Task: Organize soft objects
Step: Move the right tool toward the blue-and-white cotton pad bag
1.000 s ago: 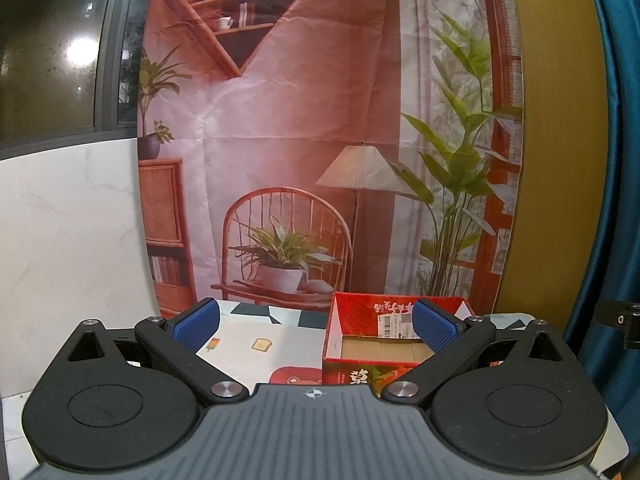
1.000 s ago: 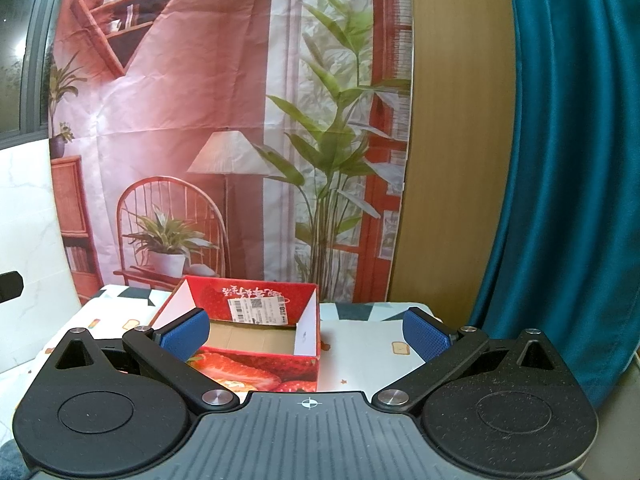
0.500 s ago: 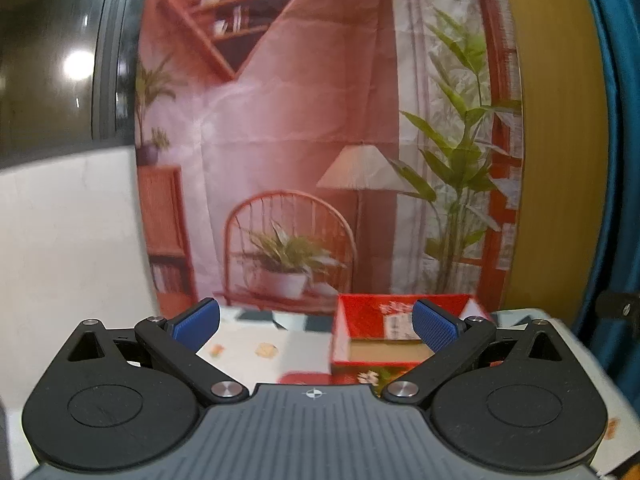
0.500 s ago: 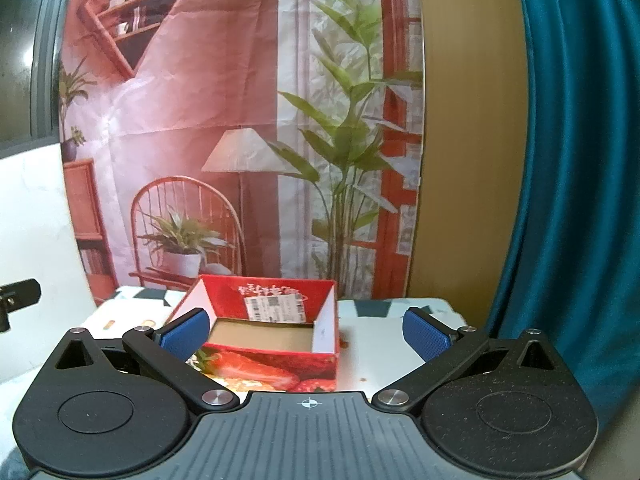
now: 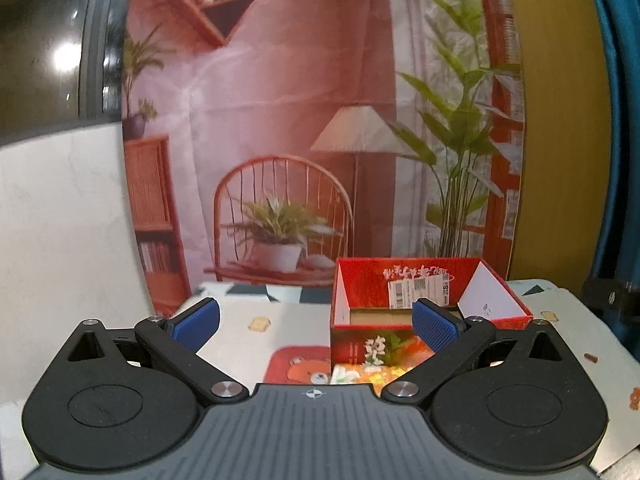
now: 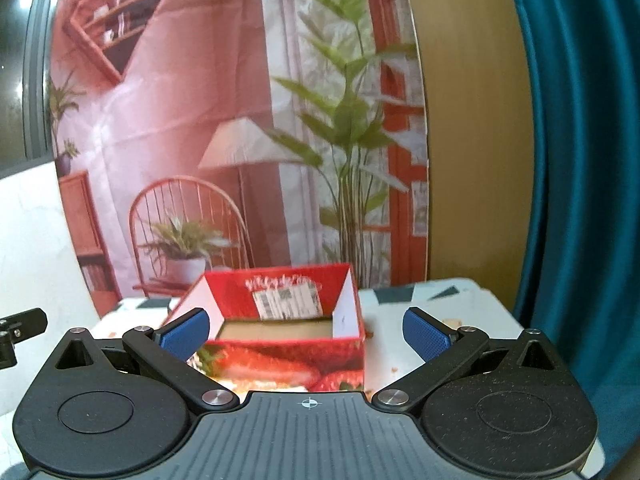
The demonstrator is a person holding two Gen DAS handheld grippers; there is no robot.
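An open red cardboard box (image 5: 404,308) with strawberry print and a barcode label on its inner back wall stands on the table. Its inside looks bare, showing only brown cardboard. In the left wrist view my left gripper (image 5: 316,322) is open with nothing between its blue pads (image 5: 196,322), and the box sits ahead and to the right of it. The right wrist view has the same box (image 6: 288,320) just ahead, between the fingers of my open right gripper (image 6: 306,330). No soft object shows in either view.
A patterned tablecloth (image 5: 280,320) with cartoon prints covers the table. A printed backdrop (image 5: 304,128) of a chair, lamp and plants hangs behind. A wooden panel (image 6: 472,120) and a teal curtain (image 6: 580,160) stand to the right. White wall (image 5: 60,220) at left.
Both grippers have tilted down and edged toward the box, which now sits lower and larger in both views. Jaws stayed open.
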